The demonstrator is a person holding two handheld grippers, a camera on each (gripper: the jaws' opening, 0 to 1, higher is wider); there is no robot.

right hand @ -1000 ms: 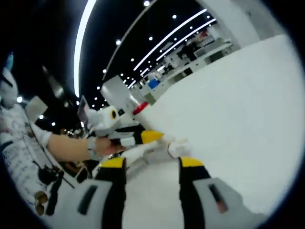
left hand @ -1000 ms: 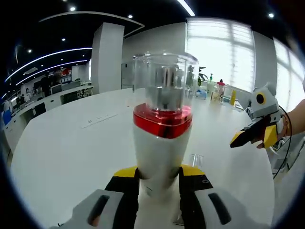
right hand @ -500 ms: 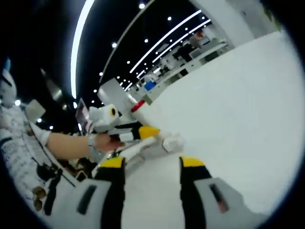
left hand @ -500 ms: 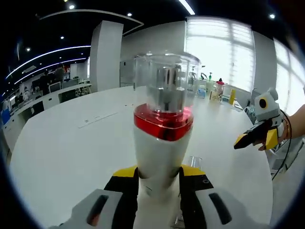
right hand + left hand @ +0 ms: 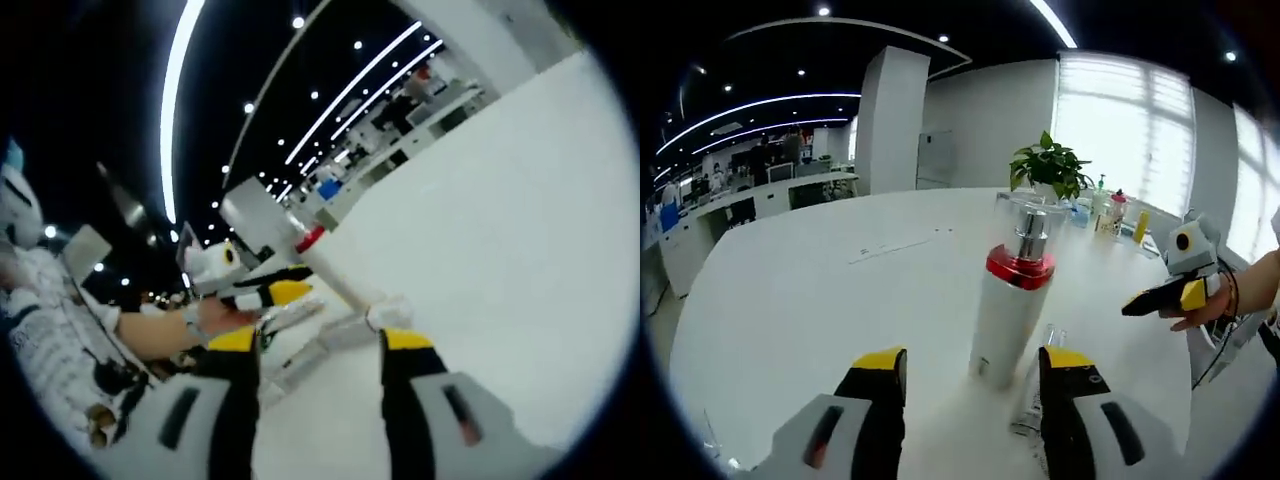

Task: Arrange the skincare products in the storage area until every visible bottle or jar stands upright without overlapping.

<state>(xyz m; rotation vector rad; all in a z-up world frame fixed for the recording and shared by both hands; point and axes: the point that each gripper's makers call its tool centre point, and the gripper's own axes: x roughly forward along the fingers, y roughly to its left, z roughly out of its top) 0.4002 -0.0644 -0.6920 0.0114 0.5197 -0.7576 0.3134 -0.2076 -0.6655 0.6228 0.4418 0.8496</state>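
Since the tall white bottle [image 5: 1007, 322] with its red collar and clear cap stood upright on the smooth white table [image 5: 790, 300], the spread, empty left gripper [image 5: 970, 365] should retreat straight back. Beside its base lay a small clear bottle [image 5: 1038, 390]. The right gripper [image 5: 315, 345] hung parted, gripping nothing.
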